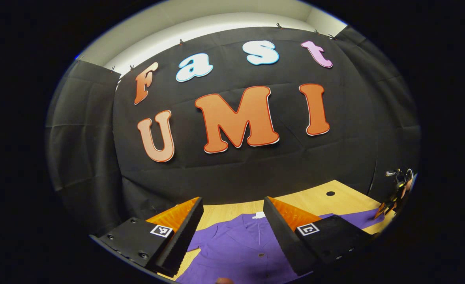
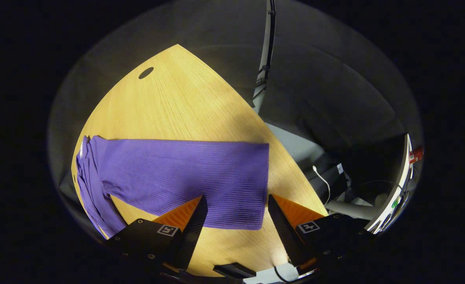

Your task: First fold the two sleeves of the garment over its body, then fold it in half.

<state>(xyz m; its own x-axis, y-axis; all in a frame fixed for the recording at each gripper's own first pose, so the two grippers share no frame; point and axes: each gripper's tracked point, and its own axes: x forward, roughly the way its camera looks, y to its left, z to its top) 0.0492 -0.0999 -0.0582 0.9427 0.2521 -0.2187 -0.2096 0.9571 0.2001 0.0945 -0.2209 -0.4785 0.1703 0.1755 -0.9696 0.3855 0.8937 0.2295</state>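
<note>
At the bottom of the right gripper view, the right gripper (image 2: 236,227) is held with its fingers spread wide and nothing between them, poised above the cuff end of the purple sleeve (image 2: 185,177). That sleeve is laid out flat across the middle of the frame on the wooden table (image 2: 177,98), its cuff edge at centre right and its shoulder at the left edge, where the garment's body is bunched. For the fold to be done well, the cuff is best pinched near its corner, both fingers closed on the fabric alone, then lifted just clear and carried across toward the body so that no wrinkle is dragged. At the bottom of the left gripper view, the left gripper (image 1: 232,232) is likewise spread and empty, pointed almost level over the garment (image 1: 240,244), whose collar and buttoned front are seen between the fingers.
</note>
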